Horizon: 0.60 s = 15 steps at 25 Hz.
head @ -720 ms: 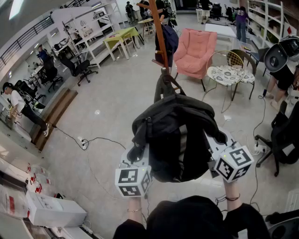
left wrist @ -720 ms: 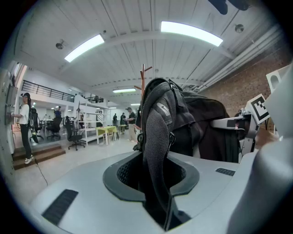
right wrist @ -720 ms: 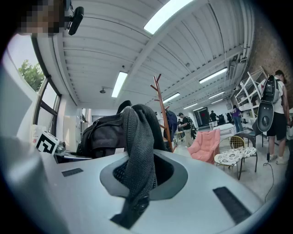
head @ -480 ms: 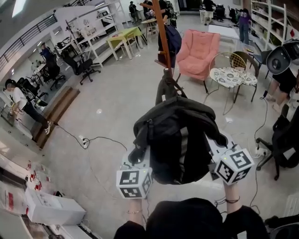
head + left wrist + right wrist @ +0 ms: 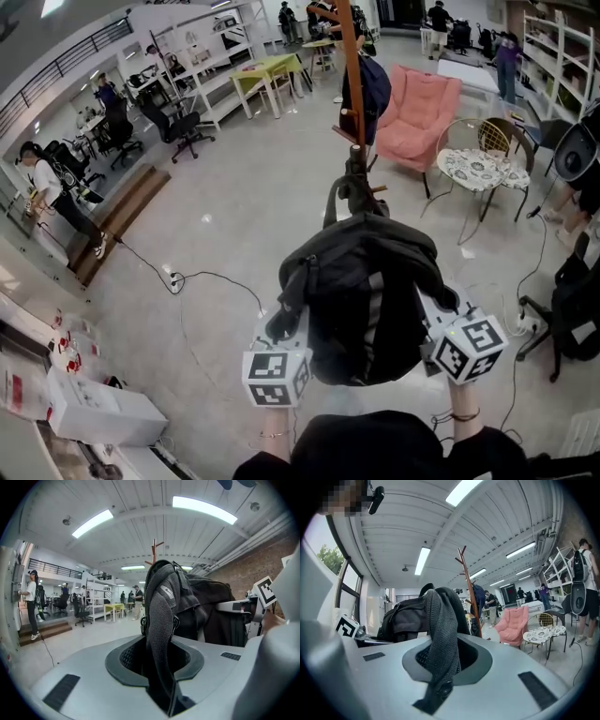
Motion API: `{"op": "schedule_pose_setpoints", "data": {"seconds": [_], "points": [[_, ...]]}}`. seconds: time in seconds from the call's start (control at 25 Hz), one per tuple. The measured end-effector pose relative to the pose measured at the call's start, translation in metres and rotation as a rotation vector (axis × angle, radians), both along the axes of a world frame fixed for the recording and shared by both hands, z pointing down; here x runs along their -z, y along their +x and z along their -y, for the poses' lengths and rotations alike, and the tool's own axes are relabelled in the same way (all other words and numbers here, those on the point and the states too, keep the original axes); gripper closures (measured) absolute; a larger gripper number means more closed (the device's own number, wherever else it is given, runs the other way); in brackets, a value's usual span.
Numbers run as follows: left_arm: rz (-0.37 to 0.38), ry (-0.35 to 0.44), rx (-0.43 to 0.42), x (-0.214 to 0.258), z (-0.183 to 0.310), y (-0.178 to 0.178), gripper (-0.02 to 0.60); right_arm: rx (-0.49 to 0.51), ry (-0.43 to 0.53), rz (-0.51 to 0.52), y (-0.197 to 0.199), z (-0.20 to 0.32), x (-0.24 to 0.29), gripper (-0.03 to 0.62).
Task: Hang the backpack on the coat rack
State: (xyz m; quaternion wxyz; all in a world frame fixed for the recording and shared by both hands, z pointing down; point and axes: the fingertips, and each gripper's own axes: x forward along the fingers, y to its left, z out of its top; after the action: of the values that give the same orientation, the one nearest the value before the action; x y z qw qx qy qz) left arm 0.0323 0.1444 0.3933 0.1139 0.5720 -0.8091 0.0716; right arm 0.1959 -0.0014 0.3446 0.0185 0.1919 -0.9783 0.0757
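Backpack held up in front of the coat rack, over a pale, glossy floor.
The backpack [image 5: 361,291] is carried clear of the floor [image 5: 216,216] by both tongs: one mesh strap [image 5: 159,620] is clamped in the left tongs [image 5: 159,667], another strap [image 5: 438,634] in the right tongs [image 5: 440,667]. The wooden coat rack [image 5: 353,56] stands just beyond, with a blue bag [image 5: 373,89] hung on it. A cable [image 5: 220,278] is laid across the floor. An armchair [image 5: 419,112] and a round table [image 5: 478,169] are set past the rack, with shelves [image 5: 553,66] at the right.
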Motion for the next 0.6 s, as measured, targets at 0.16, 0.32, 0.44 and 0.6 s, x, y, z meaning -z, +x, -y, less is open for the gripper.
{"op": "schedule_pose_setpoints", "data": {"seconds": [0.16, 0.32, 0.44, 0.6], "points": [[-0.014, -0.016, -0.006, -0.010, 0.009, -0.029, 0.483, -0.009, -0.022, -0.013, -0.028, 0.009, -0.010, 0.556], [-0.031, -0.035, -0.034, -0.019, 0.033, -0.061, 0.483, -0.029, -0.029, -0.026, -0.058, 0.030, -0.019, 0.556], [-0.033, -0.042, -0.061, -0.022, 0.053, -0.089, 0.483, -0.057, -0.045, -0.021, -0.082, 0.046, -0.023, 0.556], [-0.023, -0.045, -0.097, -0.023, 0.076, -0.125, 0.483, -0.094, -0.041, -0.008, -0.113, 0.062, -0.025, 0.556]]}}
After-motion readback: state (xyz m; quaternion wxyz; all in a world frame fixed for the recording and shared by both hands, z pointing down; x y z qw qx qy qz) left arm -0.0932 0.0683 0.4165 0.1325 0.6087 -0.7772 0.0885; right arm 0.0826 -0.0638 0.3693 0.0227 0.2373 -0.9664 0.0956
